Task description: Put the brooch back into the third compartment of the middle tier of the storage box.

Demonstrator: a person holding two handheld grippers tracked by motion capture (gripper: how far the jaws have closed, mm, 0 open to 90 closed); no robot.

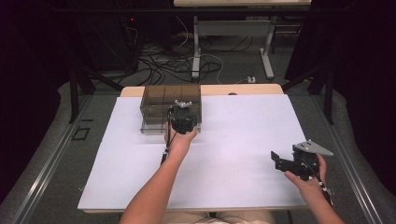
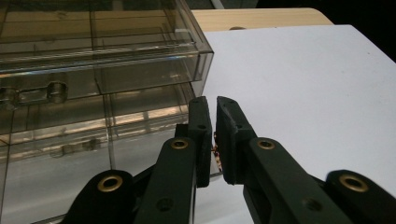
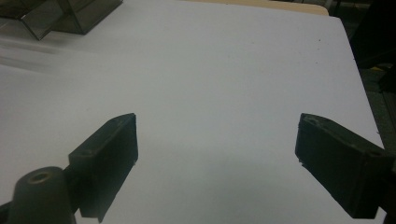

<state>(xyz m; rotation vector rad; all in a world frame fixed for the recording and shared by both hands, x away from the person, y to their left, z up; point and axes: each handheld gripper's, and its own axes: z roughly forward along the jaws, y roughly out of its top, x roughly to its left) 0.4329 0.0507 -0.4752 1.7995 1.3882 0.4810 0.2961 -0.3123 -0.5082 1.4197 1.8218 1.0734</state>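
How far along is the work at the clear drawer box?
Done: nothing visibly changed yet; the drawer box looks closed. In hand: the left gripper, jaws shut with nothing between them, sits at the box's front right corner. The right gripper is open over the bare white tabletop. Left: apparently opening a drawer.

One drawer box, two grippers

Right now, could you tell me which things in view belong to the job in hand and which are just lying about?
In the job:
- clear drawer box
- left claw, shut, at the box's right front corner

Lying about:
- right claw, open over the bare white tabletop
- cables on the floor
- far table's legs
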